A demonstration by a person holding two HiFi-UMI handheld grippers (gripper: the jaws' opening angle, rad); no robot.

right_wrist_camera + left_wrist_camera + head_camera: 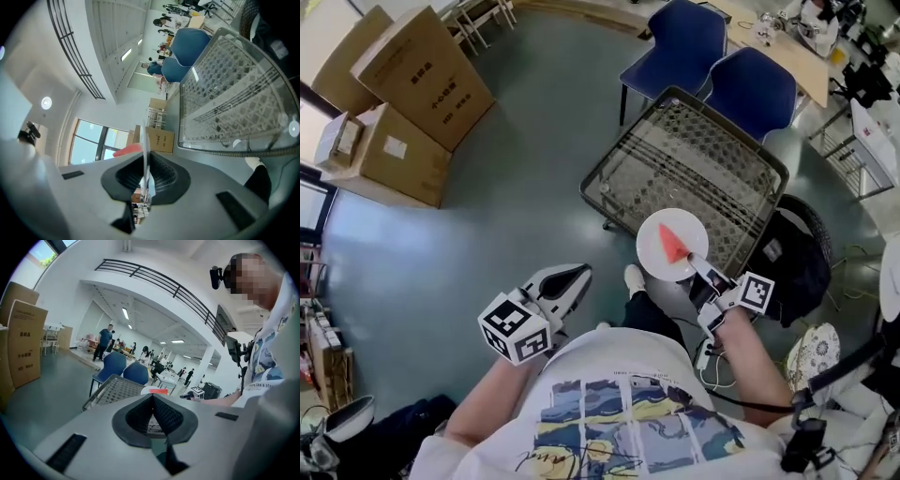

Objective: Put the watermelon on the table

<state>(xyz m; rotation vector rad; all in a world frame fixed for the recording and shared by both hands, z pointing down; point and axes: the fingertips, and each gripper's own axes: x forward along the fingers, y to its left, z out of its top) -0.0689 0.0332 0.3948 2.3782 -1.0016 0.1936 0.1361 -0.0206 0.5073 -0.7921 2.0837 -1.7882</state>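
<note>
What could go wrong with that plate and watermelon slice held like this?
The right hand-held gripper pinches the plate only at its rim, so the plate could tip or slip out. The watermelon slice lies loose on it and might slide off into the wire cart or onto the floor.

Watermelon [675, 244] on a plate [654, 262], near rim between the jaws of the right gripper [700, 270], over the near edge of a mesh table [703, 155]; two chairs [684, 42] behind that table, left gripper [572, 278] well left of the plate, cardboard boxes [412, 70] far left, bag [797, 258] just right of the table
</note>
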